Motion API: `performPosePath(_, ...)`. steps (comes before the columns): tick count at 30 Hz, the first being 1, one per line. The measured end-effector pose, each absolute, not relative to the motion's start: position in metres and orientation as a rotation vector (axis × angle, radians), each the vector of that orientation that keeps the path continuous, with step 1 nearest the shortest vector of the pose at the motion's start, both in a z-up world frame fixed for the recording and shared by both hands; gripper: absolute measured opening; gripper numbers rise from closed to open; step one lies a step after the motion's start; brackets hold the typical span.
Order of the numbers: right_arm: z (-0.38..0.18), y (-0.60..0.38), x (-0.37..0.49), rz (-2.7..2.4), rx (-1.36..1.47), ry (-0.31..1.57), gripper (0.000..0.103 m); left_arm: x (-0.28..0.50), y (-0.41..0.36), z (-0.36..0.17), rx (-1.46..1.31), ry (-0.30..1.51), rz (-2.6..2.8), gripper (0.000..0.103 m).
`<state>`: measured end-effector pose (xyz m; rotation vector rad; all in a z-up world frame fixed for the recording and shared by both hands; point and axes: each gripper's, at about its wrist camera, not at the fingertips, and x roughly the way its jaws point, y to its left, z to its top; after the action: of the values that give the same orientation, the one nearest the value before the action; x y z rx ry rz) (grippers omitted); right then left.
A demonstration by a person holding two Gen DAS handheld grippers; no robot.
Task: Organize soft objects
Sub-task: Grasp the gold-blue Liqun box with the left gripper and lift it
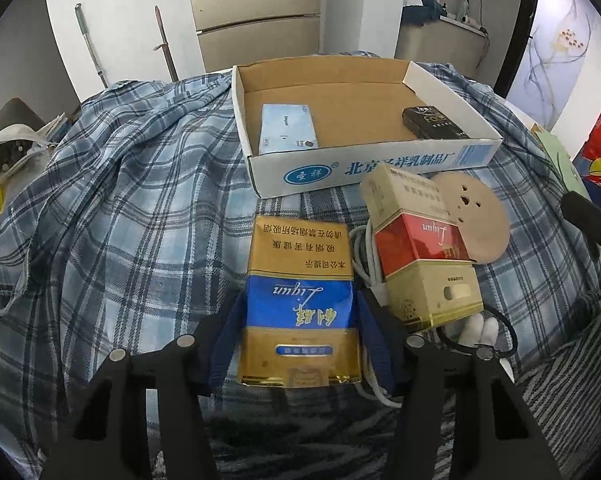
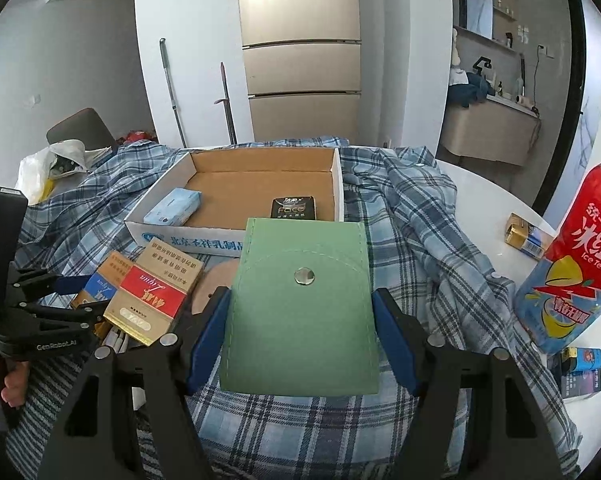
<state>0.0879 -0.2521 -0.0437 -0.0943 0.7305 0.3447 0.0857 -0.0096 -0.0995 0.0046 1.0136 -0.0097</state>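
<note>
1. Pinching a blue and gold pack [image 1: 300,304], the left hand-held gripper [image 1: 298,344] has its blue pads on both sides.
2. Its jaws look pressed on the pack, low on the checked cloth [image 1: 132,208].
3. At 12 o'clock of the pack sits the cardboard box [image 1: 372,168].
4. At 2 o'clock lies a red pack [image 1: 420,244].
5. The right hand-held gripper [image 2: 302,336] pinches a green pouch [image 2: 304,312], held in front of the box.

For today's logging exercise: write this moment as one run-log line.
left gripper: closed on blue-and-gold pack | right gripper: holding green pouch | cardboard box: blue pack, black pack inside
</note>
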Motion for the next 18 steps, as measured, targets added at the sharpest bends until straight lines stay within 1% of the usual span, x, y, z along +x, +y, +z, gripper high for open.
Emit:
performPosePath(1,-0.044,-0.253,0.088,0.343,-0.093,0.737,0.070,0.085,-0.009,-0.100,0.003,1.012,-0.009,0.059)
performPosePath(3,-0.045,-0.254,0.089,0.346,-0.085,0.743,0.070,0.083,-0.009,-0.098,-0.001,0.999,-0.007,0.055)
performPosePath(9,-0.049,-0.250,0.089,0.347,-0.103,0.750,0.070,0.069,-0.006,-0.082,-0.022,0.886,-0.026,0.055)
performPosePath(14,-0.056,-0.251,0.097,0.313,-0.099,0.791,0.070,0.051,0.000,-0.064,-0.077,0.751,-0.054,0.055)
performPosePath(18,-0.052,-0.253,0.092,0.299,-0.094,0.754,0.070,0.035,0.002,-0.049,-0.098,0.633,-0.071,0.055)
